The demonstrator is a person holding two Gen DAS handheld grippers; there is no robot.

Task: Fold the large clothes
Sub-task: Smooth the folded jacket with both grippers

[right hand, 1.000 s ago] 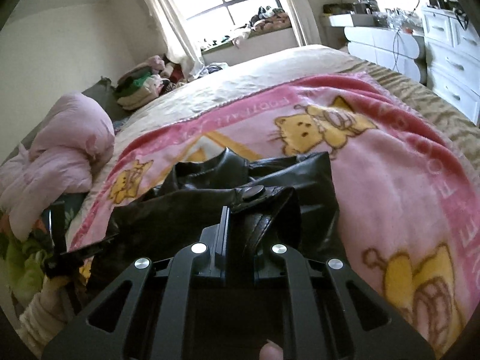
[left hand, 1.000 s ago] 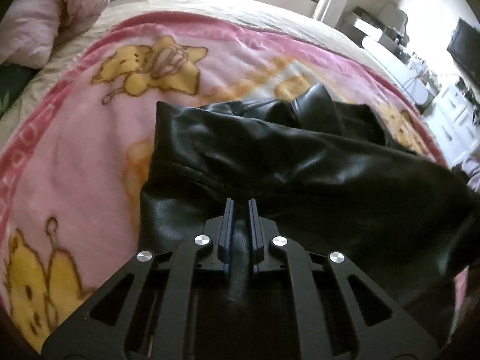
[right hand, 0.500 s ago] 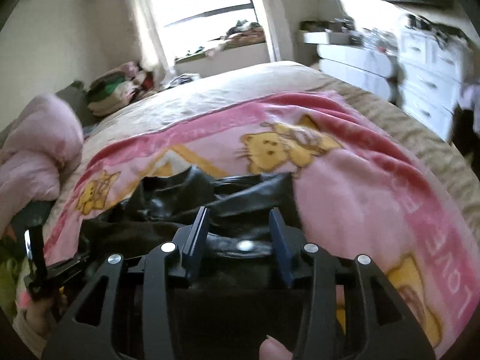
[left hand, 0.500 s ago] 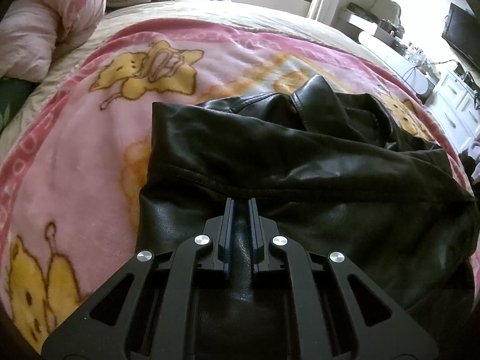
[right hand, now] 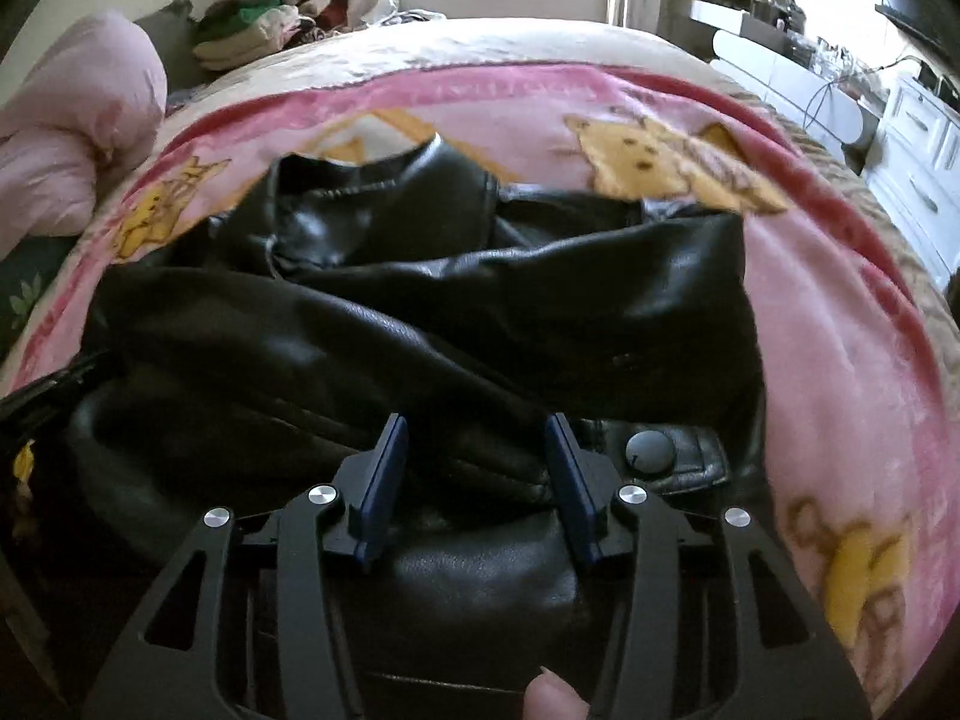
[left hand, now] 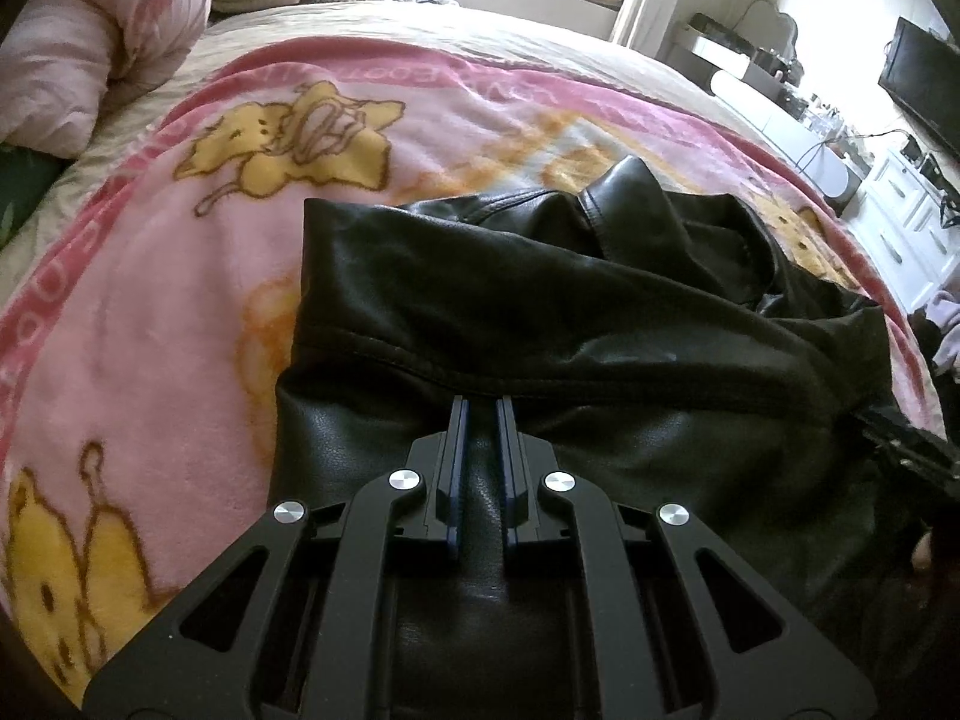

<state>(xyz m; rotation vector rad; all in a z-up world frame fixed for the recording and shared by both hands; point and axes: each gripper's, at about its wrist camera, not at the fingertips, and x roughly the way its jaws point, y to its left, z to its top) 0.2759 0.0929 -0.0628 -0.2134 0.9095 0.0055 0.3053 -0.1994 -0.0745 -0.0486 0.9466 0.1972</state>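
Black leather jacket (left hand: 540, 324) lies crumpled on the pink cartoon blanket (left hand: 150, 300) covering the bed, roughly mid-blanket, collar (left hand: 624, 204) toward the far end by the window. Left tongs (left hand: 480, 414) pressed nearly together, pinching a ridge of jacket leather that runs up btwn the blue pads; a stitched hem edge crosses just beyond the tips. Right tongs (right hand: 474, 432) spread w/ jaws having just been opening; jacket leather sits bunched btwn them but pads aren't pressing on it, so nothing held on that side. A tab w/ a round grey snap button (right hand: 648, 450) lies just beside the right finger, on its outer side, touching the blanket edge of the jacket. In the right wrist view the jacket (right hand: 420, 312) spreads wide across the frame, sleeves and body folded over each other; a fingertip (right hand: 552, 696) of the person shows at the bottom edge. Rolled pink duvet (left hand: 90, 42) at the bed's far left corner, stacked clothes (right hand: 252, 30) beyond it, white drawers (right hand: 924, 174) off to the right.
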